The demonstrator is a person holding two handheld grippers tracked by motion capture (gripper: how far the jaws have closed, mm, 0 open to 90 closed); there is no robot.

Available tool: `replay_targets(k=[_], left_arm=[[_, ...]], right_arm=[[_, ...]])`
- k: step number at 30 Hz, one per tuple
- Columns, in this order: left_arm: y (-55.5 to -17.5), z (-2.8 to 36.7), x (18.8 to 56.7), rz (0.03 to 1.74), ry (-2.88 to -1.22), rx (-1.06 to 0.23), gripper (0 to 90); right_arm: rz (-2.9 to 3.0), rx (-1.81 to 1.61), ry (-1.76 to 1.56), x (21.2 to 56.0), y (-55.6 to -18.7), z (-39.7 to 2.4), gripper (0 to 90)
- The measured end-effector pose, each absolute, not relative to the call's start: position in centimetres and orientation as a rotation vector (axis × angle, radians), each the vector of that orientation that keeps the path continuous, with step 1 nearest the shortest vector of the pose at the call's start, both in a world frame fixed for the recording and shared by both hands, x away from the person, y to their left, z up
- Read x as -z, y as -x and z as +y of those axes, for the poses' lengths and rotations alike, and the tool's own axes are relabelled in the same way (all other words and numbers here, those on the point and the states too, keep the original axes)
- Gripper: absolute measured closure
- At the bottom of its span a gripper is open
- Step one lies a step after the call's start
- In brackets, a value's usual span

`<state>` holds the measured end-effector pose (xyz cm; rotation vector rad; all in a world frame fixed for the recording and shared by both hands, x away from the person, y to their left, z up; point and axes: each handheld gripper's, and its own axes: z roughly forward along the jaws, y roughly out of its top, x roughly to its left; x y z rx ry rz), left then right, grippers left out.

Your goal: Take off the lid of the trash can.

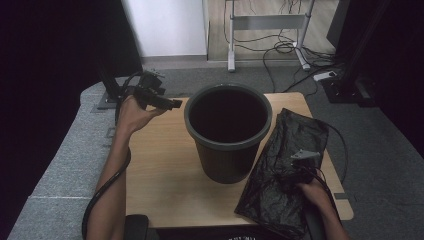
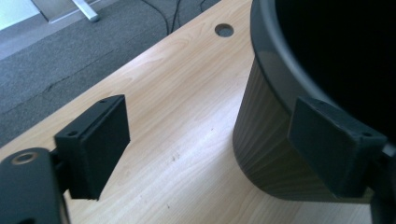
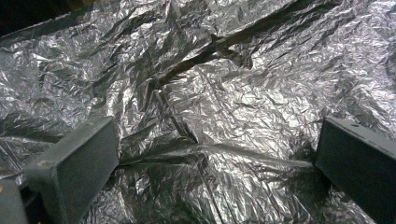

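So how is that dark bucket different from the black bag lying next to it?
The bucket stands upright in the middle of the table, rigid and round with its mouth open; the bag lies flat and crumpled to its right. The bucket's wall is smooth and dull grey; the bag is wrinkled, shiny black film. The right tongs are down on the bag, while the left tongs are beside the bucket, apart from it. Both are dark and rest on the same wooden table.
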<state>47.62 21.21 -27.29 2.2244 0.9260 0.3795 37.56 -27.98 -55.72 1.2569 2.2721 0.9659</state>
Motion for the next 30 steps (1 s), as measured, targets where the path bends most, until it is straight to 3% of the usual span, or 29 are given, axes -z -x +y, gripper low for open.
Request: replay_targets(k=[9,13,16,20,22,24,25,27,30], left_arm=[[-49.1,18.2,26.2,0.891,-2.265,-0.370,18.4],[-49.7,17.0,26.5,0.868,-2.289,-0.336,28.0],[-50.3,16.3,26.9,0.882,-2.294,-0.315,28.9],[-50.8,15.5,27.3,0.882,-2.301,-0.301,43.4],[-50.9,15.0,27.4,0.880,-2.318,-0.301,45.3],[-50.9,14.5,27.6,0.874,-2.338,-0.302,54.9],[-50.9,14.2,27.7,0.875,-2.351,-0.314,54.9],[-50.9,13.6,27.7,0.869,-2.358,-0.301,71.0],[-50.7,13.2,27.6,0.880,-2.377,-0.331,74.0]], right_arm=[[2.273,-0.966,-1.256,55.7,-37.6,-28.0,0.0],[2.273,-0.967,-1.256,55.7,-37.6,-28.0,0.0],[2.274,-0.967,-1.255,55.7,-37.6,-28.0,0.0],[2.275,-0.967,-1.253,55.7,-37.6,-28.0,0.0],[2.275,-0.967,-1.253,55.7,-37.6,-28.0,0.0],[2.276,-0.968,-1.253,55.7,-37.6,-28.0,0.0],[2.276,-0.968,-1.253,55.7,-37.6,-28.0,0.0],[2.277,-0.968,-1.251,55.7,-37.6,-28.0,0.0],[2.277,-0.968,-1.251,55.7,-37.6,-28.0,0.0]])
